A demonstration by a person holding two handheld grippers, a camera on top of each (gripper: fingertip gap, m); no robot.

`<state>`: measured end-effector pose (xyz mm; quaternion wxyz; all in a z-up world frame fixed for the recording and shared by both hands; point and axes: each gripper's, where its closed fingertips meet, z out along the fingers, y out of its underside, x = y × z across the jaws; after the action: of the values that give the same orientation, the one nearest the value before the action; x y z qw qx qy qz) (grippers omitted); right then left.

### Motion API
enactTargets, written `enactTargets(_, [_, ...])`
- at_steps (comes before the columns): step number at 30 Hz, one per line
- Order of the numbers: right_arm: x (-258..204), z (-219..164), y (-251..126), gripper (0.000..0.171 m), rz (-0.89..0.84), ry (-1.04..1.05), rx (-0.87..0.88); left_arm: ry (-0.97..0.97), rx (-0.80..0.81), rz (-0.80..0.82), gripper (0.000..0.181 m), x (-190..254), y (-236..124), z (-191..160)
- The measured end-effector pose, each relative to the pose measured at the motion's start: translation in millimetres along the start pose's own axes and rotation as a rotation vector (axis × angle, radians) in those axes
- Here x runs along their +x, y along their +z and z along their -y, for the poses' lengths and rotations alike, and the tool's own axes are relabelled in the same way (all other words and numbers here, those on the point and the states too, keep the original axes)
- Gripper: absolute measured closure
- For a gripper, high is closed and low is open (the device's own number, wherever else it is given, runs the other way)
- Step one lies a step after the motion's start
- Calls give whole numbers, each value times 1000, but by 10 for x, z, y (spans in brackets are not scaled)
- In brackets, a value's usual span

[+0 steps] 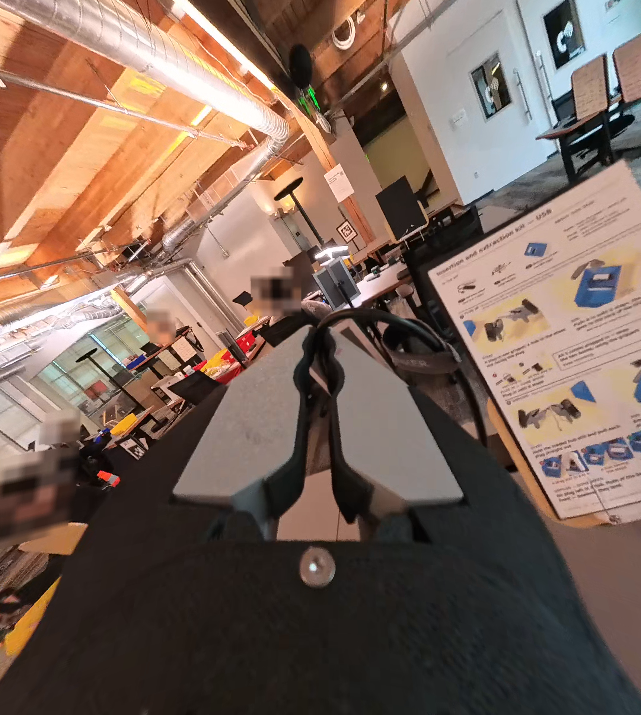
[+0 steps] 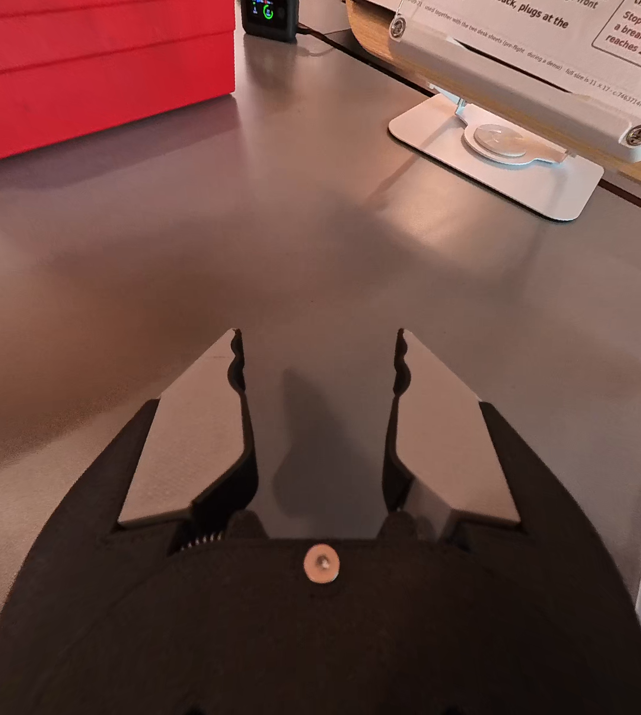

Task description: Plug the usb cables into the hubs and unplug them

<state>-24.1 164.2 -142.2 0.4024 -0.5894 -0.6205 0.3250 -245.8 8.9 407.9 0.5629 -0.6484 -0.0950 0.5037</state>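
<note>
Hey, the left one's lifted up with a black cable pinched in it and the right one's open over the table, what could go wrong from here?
1. The left hand-held gripper pinches the black cable only at its tips, so it may slip out.
2. The cable loops close to the instruction sheet; a swing might snag or tip it.
3. No hub is visible, and the open right hand-held gripper sits near the white stand base.

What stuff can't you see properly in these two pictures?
- Hubs: in neither view; nothing shows where they are.
- Left wrist view: the left tongs are shut on a black cable; its plug end is hidden between the fingers.
- Left wrist view: sheet blurred and cut off at the right edge.
- Right wrist view: open right tongs over bare table; red box and small screen cut off by the top edge.
</note>
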Motion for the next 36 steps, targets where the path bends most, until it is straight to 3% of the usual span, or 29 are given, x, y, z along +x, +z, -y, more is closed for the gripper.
enactTargets(4, [1,1,0,95,-1,0,1,-91,105,-17,180,-23,-140,425])
enactTargets(8, [1,2,-2,94,-2,-3,3,-361,248,-183,180,-21,-429,1001])
enactTargets(11, [-10,7,-6,94,2,-9,7,-306,228,-211,180,146,-511,1136])
enactTargets(19, [-213,110,-114,88,134,-15,95,-205,186,-351,180,894,-486,945])
enactTargets(25, [-817,447,-680,88,685,104,363,-194,162,-494,180,1498,-308,612])
enactTargets(27, [-922,527,-901,113,862,180,436,-195,159,-517,180,1627,-232,529])
enactTargets(28, [-933,533,-945,115,923,217,429,-206,153,-528,180,1676,-187,487])
enactTargets(32, [-777,546,-899,115,968,368,408,-241,143,-524,180,1741,-4,335])
enactTargets(36, [-756,493,-812,112,901,335,383,-333,172,-525,180,1656,86,292])
